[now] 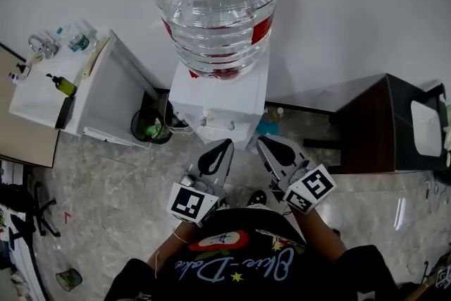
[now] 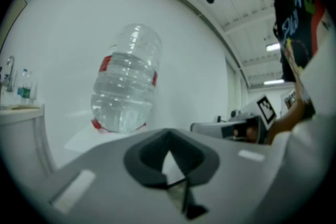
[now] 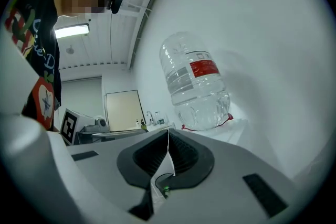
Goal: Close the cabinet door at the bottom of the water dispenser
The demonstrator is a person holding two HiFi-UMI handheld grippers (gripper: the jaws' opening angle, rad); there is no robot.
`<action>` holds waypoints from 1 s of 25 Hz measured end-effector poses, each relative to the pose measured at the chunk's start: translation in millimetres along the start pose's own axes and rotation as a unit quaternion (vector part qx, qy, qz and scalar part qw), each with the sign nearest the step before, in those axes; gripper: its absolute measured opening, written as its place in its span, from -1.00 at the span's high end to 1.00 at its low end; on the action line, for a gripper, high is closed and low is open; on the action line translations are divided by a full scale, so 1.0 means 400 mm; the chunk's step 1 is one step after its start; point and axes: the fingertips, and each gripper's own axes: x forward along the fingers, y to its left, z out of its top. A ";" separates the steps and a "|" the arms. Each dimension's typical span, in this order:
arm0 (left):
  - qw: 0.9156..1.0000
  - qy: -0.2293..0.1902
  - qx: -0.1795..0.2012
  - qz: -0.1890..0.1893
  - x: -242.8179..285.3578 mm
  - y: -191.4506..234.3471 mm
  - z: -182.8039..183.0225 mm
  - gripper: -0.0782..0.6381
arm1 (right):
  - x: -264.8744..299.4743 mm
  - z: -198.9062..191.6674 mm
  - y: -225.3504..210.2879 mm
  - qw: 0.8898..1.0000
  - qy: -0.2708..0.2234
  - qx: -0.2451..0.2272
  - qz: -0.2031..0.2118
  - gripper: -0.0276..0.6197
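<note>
The white water dispenser point(image 1: 220, 101) stands against the wall just ahead of me, with a big clear bottle point(image 1: 215, 0) on top. The bottle point(image 2: 126, 86) also fills the middle of the left gripper view, and the bottle point(image 3: 195, 84) shows in the right gripper view too. The dispenser's top hides its bottom cabinet door in every view. My left gripper point(image 1: 223, 146) and right gripper point(image 1: 262, 143) are held close to my chest, side by side, short of the dispenser's front. Both point up at the bottle. Each one's jaws are shut with nothing between them.
A white sink cabinet point(image 1: 84, 84) stands left of the dispenser, and a black bin point(image 1: 149, 127) sits between them. A dark brown table point(image 1: 380, 125) stands to the right. The floor point(image 1: 113, 194) is pale marble, with a small cup point(image 1: 69, 279) at lower left.
</note>
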 end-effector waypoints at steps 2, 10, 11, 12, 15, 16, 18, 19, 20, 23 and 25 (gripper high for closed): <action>1.000 -0.003 -0.006 -0.001 -0.009 -0.005 0.014 0.80 | -0.007 0.005 0.021 1.000 0.006 0.005 0.011 0.87; 1.000 -0.013 0.006 -0.013 -0.007 -0.024 0.022 0.79 | -0.043 -0.016 0.065 0.999 0.006 0.024 0.032 0.87; 1.000 -0.011 0.002 -0.012 -0.009 -0.026 0.021 0.80 | -0.046 -0.016 0.066 0.999 0.008 0.026 0.031 0.87; 1.000 -0.009 -0.003 -0.011 -0.011 -0.027 0.021 0.80 | -0.049 -0.015 0.067 0.999 0.009 0.027 0.030 0.87; 1.000 -0.002 -0.007 -0.014 -0.016 -0.030 0.011 0.80 | -0.053 -0.015 0.066 0.999 0.011 0.028 0.025 0.87; 1.000 0.002 -0.008 -0.016 -0.017 -0.028 0.004 0.80 | -0.053 -0.016 0.065 0.999 0.012 0.028 0.023 0.87; 1.000 0.004 -0.017 -0.016 -0.013 -0.022 0.001 0.80 | -0.048 -0.020 0.061 0.999 0.015 0.029 0.022 0.87; 1.000 0.001 -0.021 -0.017 -0.008 -0.018 0.002 0.80 | -0.044 -0.022 0.057 0.999 0.017 0.031 0.021 0.87; 1.000 0.000 -0.021 -0.020 -0.004 -0.015 0.000 0.80 | -0.042 -0.024 0.054 0.999 0.019 0.033 0.021 0.87; 0.999 0.004 -0.025 -0.027 0.000 -0.017 -0.012 0.79 | -0.044 -0.031 0.047 0.999 0.022 0.033 0.019 0.87; 0.999 0.002 -0.040 -0.032 0.000 -0.026 -0.016 0.80 | -0.051 -0.034 0.049 0.999 0.021 0.032 0.019 0.87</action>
